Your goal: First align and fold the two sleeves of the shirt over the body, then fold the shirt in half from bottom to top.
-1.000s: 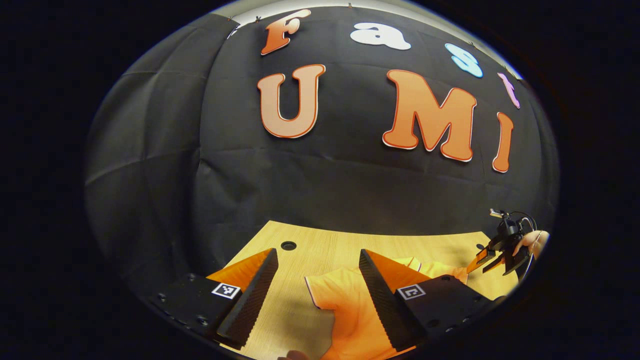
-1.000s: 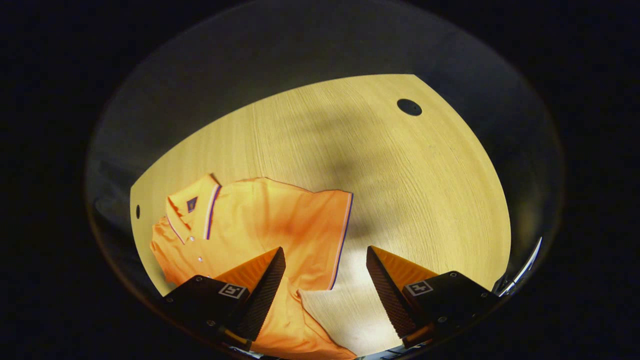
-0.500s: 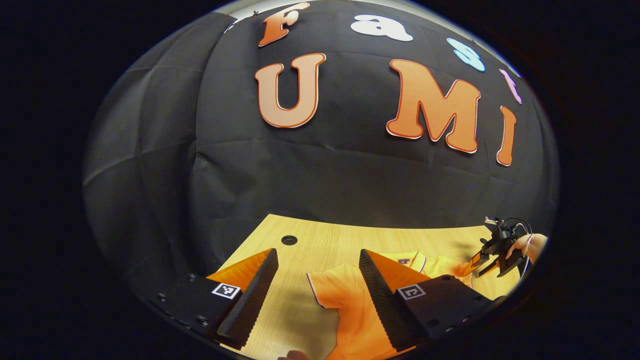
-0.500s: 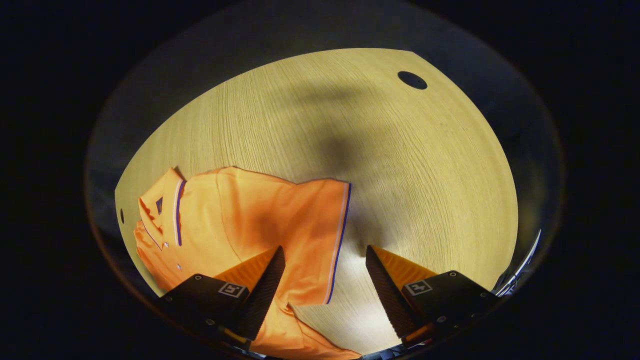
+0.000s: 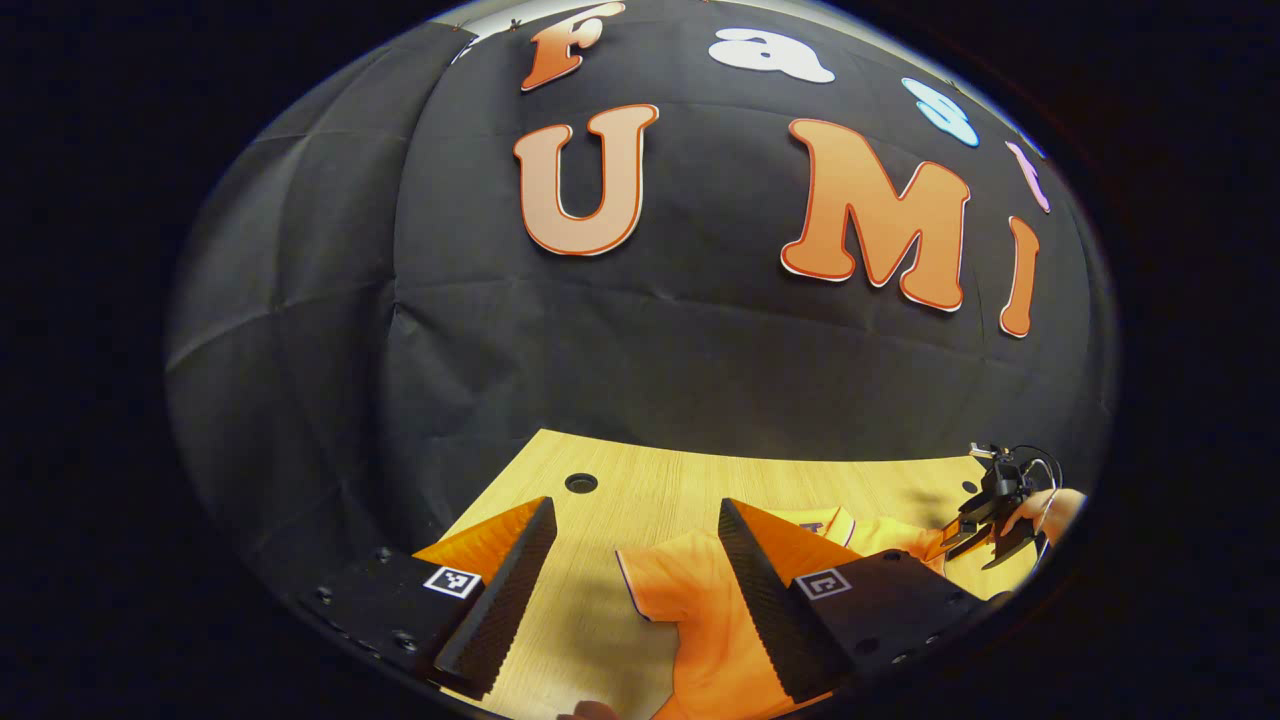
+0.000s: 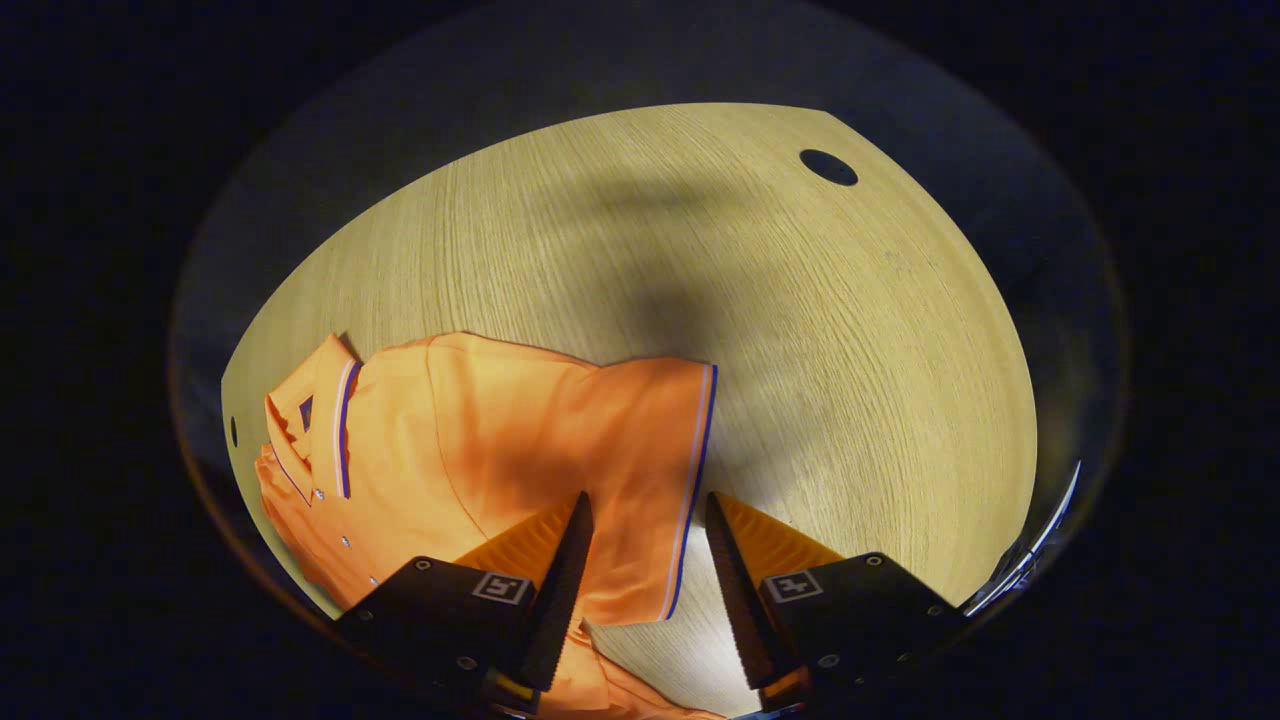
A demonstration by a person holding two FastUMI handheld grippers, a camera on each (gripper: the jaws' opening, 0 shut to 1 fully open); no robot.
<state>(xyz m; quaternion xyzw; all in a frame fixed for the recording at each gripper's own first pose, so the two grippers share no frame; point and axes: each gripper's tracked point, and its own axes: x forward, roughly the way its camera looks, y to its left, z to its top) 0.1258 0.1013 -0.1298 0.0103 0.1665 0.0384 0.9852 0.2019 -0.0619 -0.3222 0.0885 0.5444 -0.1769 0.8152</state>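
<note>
An orange polo shirt (image 6: 480, 430) lies flat on the wooden table (image 6: 800, 350), collar (image 6: 325, 420) at the left of the right gripper view. Its short sleeve (image 6: 650, 430) spreads outward, and the striped hem runs down between the fingers of my right gripper (image 6: 646, 497), which hovers open with a narrow gap. In the left gripper view the shirt's other sleeve (image 5: 670, 590) lies under my wide-open left gripper (image 5: 635, 502), with the right finger over the cloth. The right gripper (image 5: 975, 525), held by a hand (image 5: 1050, 505), shows far off at the shirt's other side.
The table has a round cable hole (image 6: 828, 167) near its far corner and another hole (image 5: 580, 483) ahead of the left gripper. The black cloth wall (image 5: 650, 360) stands right behind the table's far edge. Bare wood stretches beyond the sleeve.
The right gripper's fingers have drawn closer together over the sleeve hem. The shirt has slid slightly in its view. The left gripper has hardly moved and stays wide open.
</note>
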